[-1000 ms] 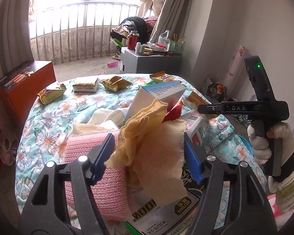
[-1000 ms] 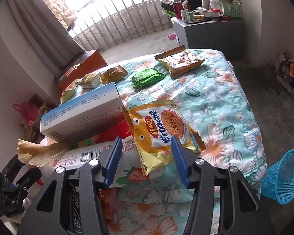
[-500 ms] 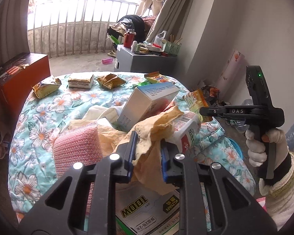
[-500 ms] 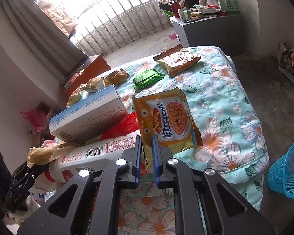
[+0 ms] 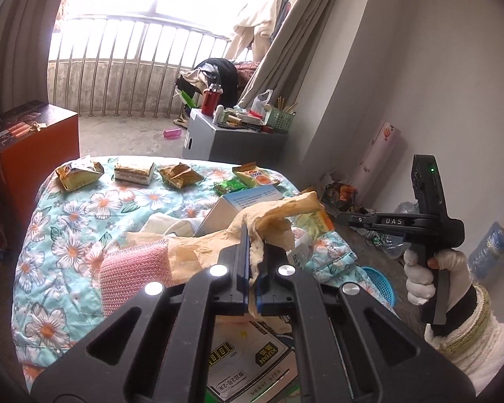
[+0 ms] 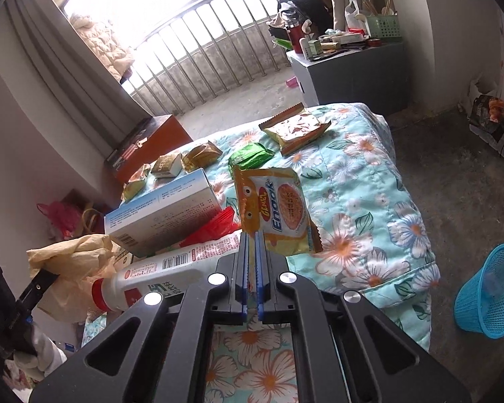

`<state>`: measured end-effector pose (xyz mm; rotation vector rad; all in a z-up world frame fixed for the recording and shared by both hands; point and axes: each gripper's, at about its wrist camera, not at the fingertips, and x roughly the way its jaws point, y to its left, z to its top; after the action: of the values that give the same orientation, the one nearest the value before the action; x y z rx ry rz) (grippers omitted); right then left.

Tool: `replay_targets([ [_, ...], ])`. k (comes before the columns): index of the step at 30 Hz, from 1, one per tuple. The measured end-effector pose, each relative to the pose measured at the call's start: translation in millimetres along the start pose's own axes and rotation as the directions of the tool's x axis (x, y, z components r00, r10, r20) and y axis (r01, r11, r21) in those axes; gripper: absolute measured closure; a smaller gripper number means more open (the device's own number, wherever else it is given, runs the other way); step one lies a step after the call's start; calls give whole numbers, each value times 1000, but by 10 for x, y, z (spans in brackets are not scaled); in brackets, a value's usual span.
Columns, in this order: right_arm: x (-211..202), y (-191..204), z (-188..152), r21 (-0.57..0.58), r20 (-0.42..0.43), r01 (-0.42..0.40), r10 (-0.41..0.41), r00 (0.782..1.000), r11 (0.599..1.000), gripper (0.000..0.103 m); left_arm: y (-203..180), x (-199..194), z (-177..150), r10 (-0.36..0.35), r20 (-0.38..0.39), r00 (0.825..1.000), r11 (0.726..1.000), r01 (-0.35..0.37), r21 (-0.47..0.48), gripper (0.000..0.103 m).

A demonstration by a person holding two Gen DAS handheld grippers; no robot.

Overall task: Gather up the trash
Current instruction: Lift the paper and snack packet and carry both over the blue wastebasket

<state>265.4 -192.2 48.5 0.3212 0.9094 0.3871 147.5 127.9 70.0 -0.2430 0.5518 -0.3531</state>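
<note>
My left gripper (image 5: pixel 252 245) is shut on a crumpled tan paper sheet (image 5: pixel 275 215), lifted above the trash pile on the flowered quilt (image 5: pixel 70 221). My right gripper (image 6: pixel 252 238) is shut on the lower edge of a yellow Enaak snack packet (image 6: pixel 279 208), which stands up off the quilt (image 6: pixel 359 181). In the right wrist view the tan paper (image 6: pixel 70 255) hangs at the left. A grey-blue carton (image 6: pixel 164 215), a red wrapper (image 6: pixel 215 225) and a white bottle with a red cap (image 6: pixel 164 268) lie in the pile. The right hand's gripper handle (image 5: pixel 430 231) shows at the right of the left wrist view.
A blue mesh basket (image 6: pixel 487 288) stands on the floor right of the bed, seen too as a blue basket (image 5: pixel 379 285). Several snack packets (image 5: pixel 181 174) lie along the far quilt edge; a green packet (image 6: pixel 252 154) too. An orange box (image 5: pixel 27 147), a grey cabinet (image 5: pixel 232 134), a pink cloth (image 5: pixel 131 275).
Both grippers went from open to shut: the left closed on the tan paper and raised it, the right closed on the Enaak packet's edge and lifted it upright.
</note>
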Motion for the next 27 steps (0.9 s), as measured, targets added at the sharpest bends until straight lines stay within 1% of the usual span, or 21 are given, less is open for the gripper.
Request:
replay_targets([
  [6, -226, 52, 0, -10, 46, 0, 1, 999, 1000, 100, -131, -305, 95, -21, 91, 996, 999, 18, 27, 102],
  [9, -309, 59, -22, -7, 60, 3, -3, 998, 1000, 100, -159, -435, 122, -21, 117, 993, 999, 18, 28, 102],
  [12, -370, 69, -55, -15, 65, 0, 1, 998, 1000, 100, -182, -560, 149, -41, 140, 989, 999, 39, 20, 102],
  [15, -413, 95, -91, -43, 68, 8, -5, 998, 999, 98, -200, -669, 174, -47, 163, 986, 999, 45, 20, 102],
  [17, -409, 118, -129, -83, 68, 33, -27, 997, 996, 98, -194, -715, 187, -52, 174, 983, 999, 50, 17, 102],
  [19, -365, 157, -189, -136, 67, 66, -57, 996, 988, 91, -170, -768, 190, -64, 180, 982, 998, 64, 5, 102],
  [20, -328, 169, -222, -156, 62, 81, -72, 995, 984, 78, -156, -784, 191, -70, 180, 981, 997, 72, -3, 102],
  [21, -289, 176, -245, -169, 53, 88, -80, 995, 982, 70, -138, -791, 193, -75, 181, 981, 997, 78, -11, 102],
  [23, -226, 210, -274, -191, 47, 89, -82, 996, 977, 68, -94, -782, 194, -83, 180, 980, 996, 89, -28, 102],
  [24, -187, 233, -273, -200, 42, 88, -81, 996, 976, 64, -70, -770, 193, -85, 177, 980, 995, 93, -36, 102],
  [26, -82, 268, -228, -199, 29, 82, -78, 997, 977, 59, -11, -738, 188, -87, 171, 981, 994, 98, -55, 102],
  [27, -18, 290, -193, -196, 22, 80, -77, 997, 977, 58, 21, -714, 186, -87, 168, 982, 993, 99, -66, 102],
])
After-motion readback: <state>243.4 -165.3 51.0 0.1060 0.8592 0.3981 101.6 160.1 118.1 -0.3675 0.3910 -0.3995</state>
